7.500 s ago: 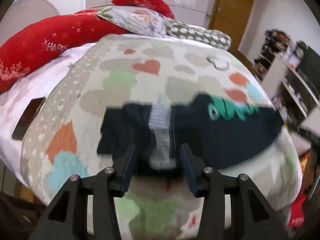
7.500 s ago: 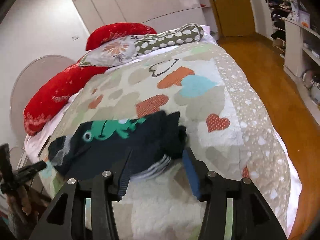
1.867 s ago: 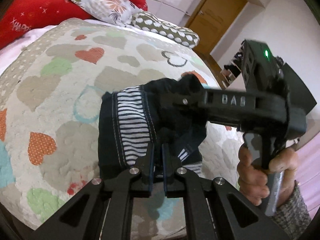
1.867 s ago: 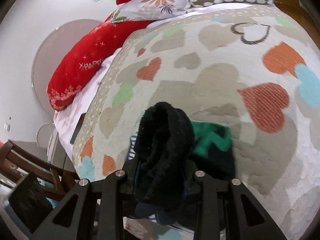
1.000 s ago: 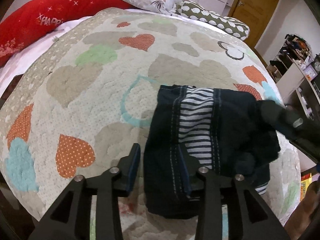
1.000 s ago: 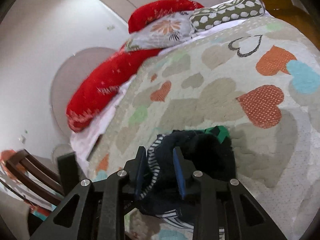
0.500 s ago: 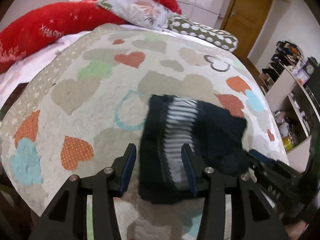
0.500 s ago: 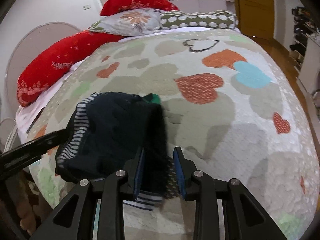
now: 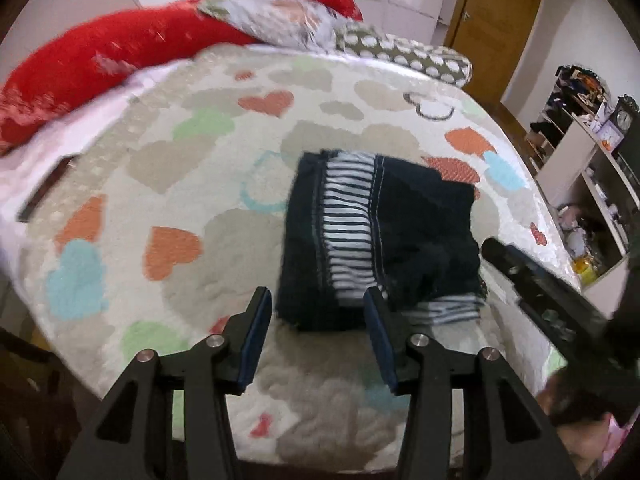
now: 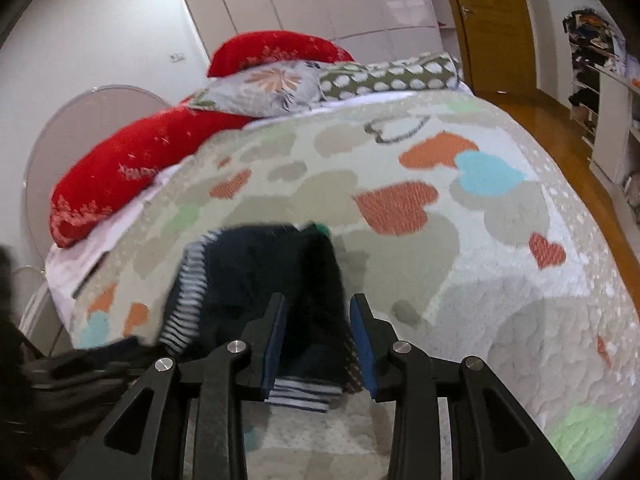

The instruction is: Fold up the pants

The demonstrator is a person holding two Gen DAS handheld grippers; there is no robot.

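Observation:
The dark navy pants [image 9: 384,236] lie folded into a compact bundle on the heart-patterned bedspread [image 9: 180,208], with the striped waistband lining showing on top. My left gripper [image 9: 316,312] is open and empty, just short of the bundle's near edge. The pants also show in the right wrist view [image 10: 264,280]. My right gripper [image 10: 316,320] is open, its fingers on either side of the bundle's near end and not closed on it. The right gripper's body [image 9: 548,304] shows at the right of the left wrist view.
Red bolster pillows [image 10: 132,164], a floral pillow [image 10: 264,88] and a spotted pillow [image 10: 392,72] lie at the head of the bed. A wooden door [image 9: 492,20] and cluttered white shelves [image 9: 588,172] stand to the right. A wooden floor [image 10: 560,140] runs beside the bed.
Both grippers have let go of the pants and drawn back. The folded bundle now rests on the bedspread. My left gripper's jaws have opened wider.

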